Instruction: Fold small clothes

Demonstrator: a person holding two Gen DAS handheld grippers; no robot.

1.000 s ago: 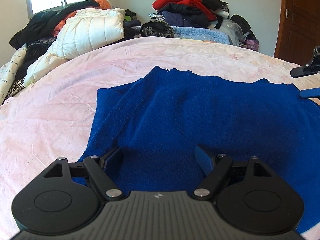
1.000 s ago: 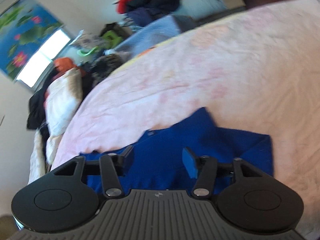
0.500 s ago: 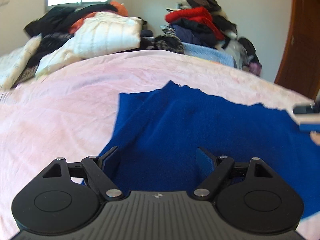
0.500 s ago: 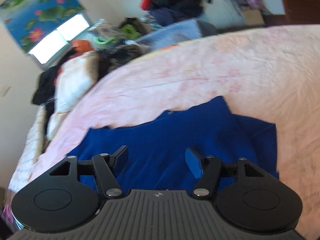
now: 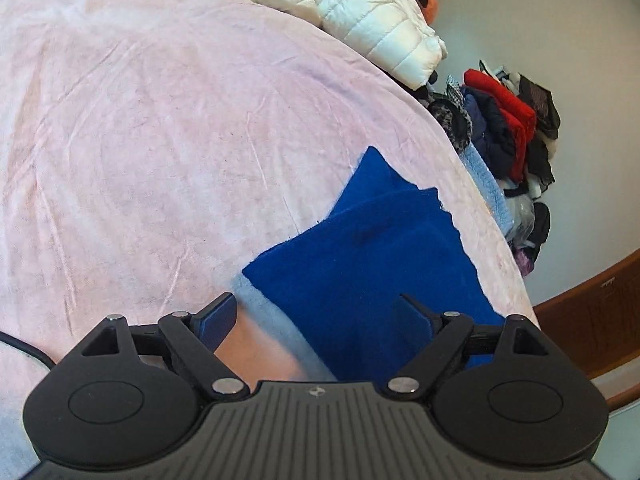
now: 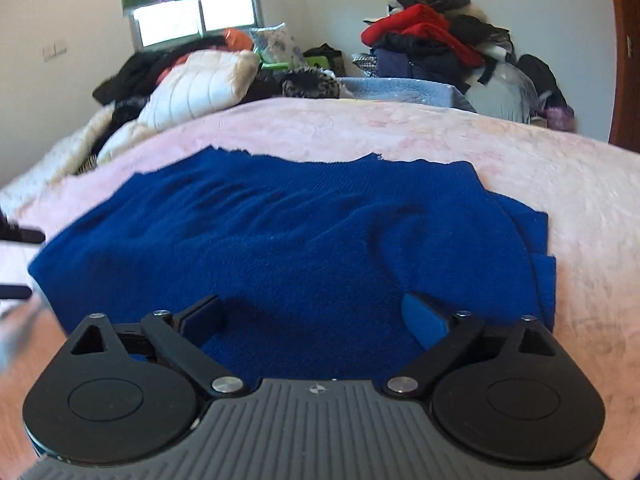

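Note:
A dark blue knit garment [image 6: 288,248] lies spread flat on the pink bed cover [image 6: 540,168], sleeves folded in. My right gripper [image 6: 316,320] is open, low over the garment's near edge, holding nothing. My left gripper [image 5: 320,320] is open over the garment's left near corner [image 5: 360,272], tilted, with one finger over the pink cover [image 5: 140,140] and the other over blue cloth. The left gripper's fingertips [image 6: 20,236] show at the left edge of the right wrist view.
A white puffer jacket [image 6: 200,88] and dark clothes are piled at the bed's far left. A heap of red and black clothes [image 6: 432,40] and a light blue blanket [image 6: 404,88] sit at the far side. A brown wooden door [image 5: 592,320] stands to the right.
My left gripper has swung left and rolled, now at the garment's left corner. My right gripper has levelled and dropped closer to the garment's near edge. Both stay open.

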